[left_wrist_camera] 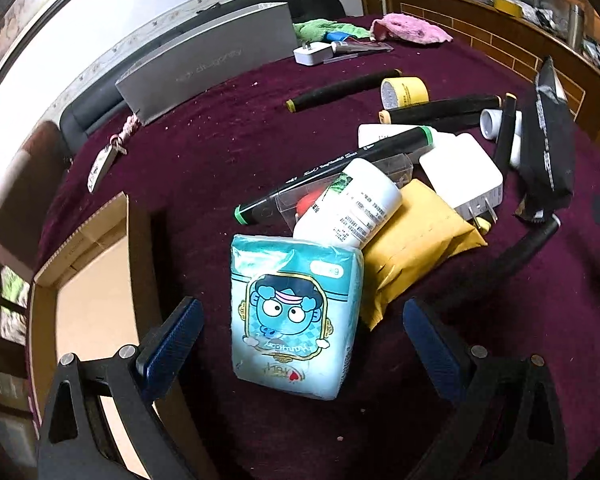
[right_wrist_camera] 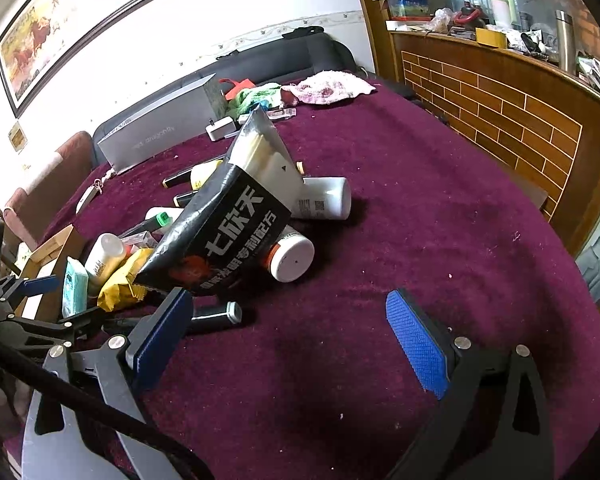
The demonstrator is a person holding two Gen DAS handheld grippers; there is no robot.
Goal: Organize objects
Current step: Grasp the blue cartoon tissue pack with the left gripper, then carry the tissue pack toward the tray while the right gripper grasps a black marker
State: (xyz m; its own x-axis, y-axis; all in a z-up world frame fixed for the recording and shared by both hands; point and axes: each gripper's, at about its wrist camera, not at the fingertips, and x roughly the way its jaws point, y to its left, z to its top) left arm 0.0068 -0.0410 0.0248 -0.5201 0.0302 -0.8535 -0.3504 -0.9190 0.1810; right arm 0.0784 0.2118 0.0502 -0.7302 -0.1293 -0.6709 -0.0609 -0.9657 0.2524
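My left gripper [left_wrist_camera: 304, 344] is open, its blue pads on either side of a light blue tissue pack [left_wrist_camera: 292, 316] with a cartoon face, not touching it. Behind the pack lie a white bottle [left_wrist_camera: 352, 208], a yellow padded envelope [left_wrist_camera: 412, 256] and a black marker with green ends [left_wrist_camera: 332, 172]. My right gripper [right_wrist_camera: 292, 344] is open and empty above bare maroon cloth. In front of it a black pouch [right_wrist_camera: 228, 232] with white characters leans on white bottles [right_wrist_camera: 292, 256]. The tissue pack [right_wrist_camera: 74, 288] and the left gripper [right_wrist_camera: 40, 304] show at the left of the right wrist view.
An open cardboard box [left_wrist_camera: 88, 288] stands at the table's left edge. A grey box [left_wrist_camera: 208, 60], white chargers [left_wrist_camera: 464, 176], a yellow tape roll [left_wrist_camera: 404, 92], black tubes [left_wrist_camera: 340, 88] and cloths [left_wrist_camera: 408, 28] lie further back. A wooden counter [right_wrist_camera: 500, 100] stands to the right.
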